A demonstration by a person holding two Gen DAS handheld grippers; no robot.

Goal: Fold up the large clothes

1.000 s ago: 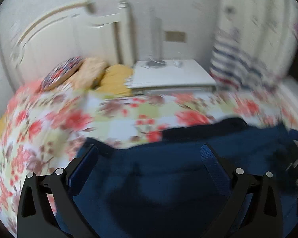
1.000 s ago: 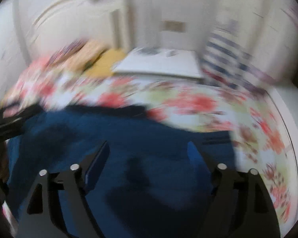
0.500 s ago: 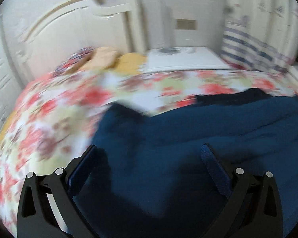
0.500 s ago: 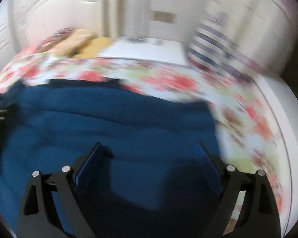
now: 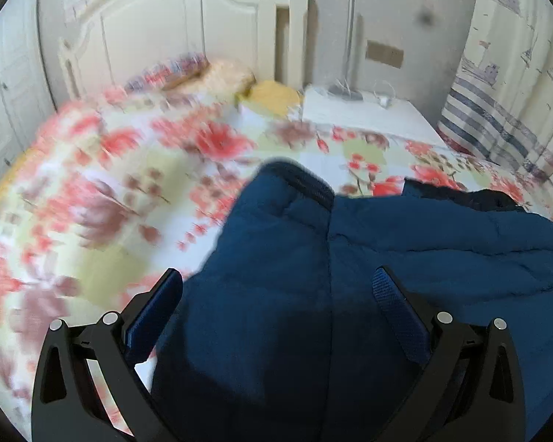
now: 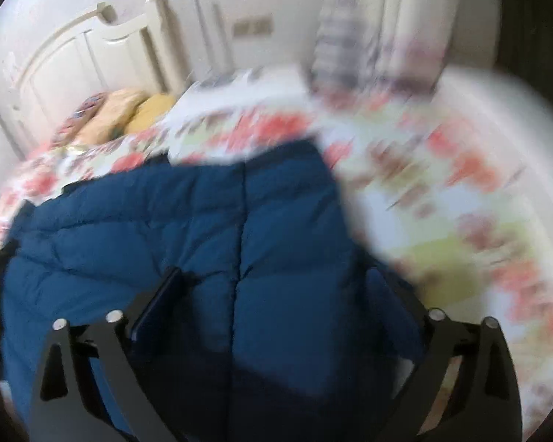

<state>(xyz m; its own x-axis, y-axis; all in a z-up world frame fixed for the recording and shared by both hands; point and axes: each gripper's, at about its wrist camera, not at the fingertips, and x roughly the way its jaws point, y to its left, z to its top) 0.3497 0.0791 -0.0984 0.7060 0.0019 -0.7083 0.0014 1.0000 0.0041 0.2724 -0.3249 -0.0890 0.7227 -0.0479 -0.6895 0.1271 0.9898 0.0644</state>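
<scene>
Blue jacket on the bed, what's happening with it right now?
A person is folding a blue jacket on a floral bedspread, one gripper in each hand. Both the left gripper and right gripper hover over the padded fabric with jaws wide, neither pinching it. The jacket lies spread out and rumpled, one dark-cuffed sleeve folded in over the body. The right view is blurred.

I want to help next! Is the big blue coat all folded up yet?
Not yet. The blue puffer jacket lies spread on the flowery bedspread, and one sleeve looks laid over its body, so a first fold may be done. Right now nothing is gripped: the left gripper and the right gripper both stand open above the jacket. The rest of the folding is still to do.
</scene>
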